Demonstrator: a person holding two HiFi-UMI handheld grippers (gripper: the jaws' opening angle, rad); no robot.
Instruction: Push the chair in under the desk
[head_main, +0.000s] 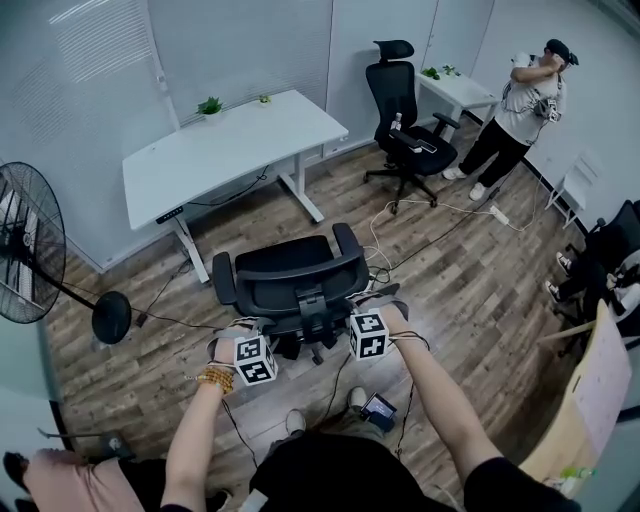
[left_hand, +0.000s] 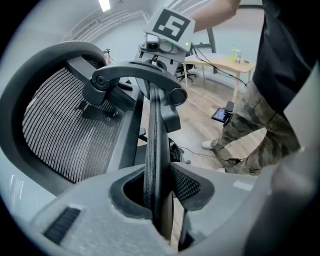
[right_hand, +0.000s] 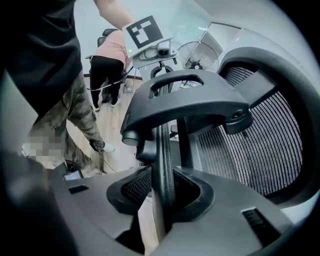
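Left gripper view, left gripper (left_hand: 159, 197) jaws clamping thin chair (left_hand: 55, 125) edge — right gripper (right_hand: 164, 192) likewise

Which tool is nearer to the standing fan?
Left. The left tool grips the chair back on the side toward the fan; the right tool grips the opposite side, farther away.

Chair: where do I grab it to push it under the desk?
Its headrest, from behind: the thin edge fits the jaws, as the left gripper and right gripper show. The chair faces the desk, so pushing there should roll it in.
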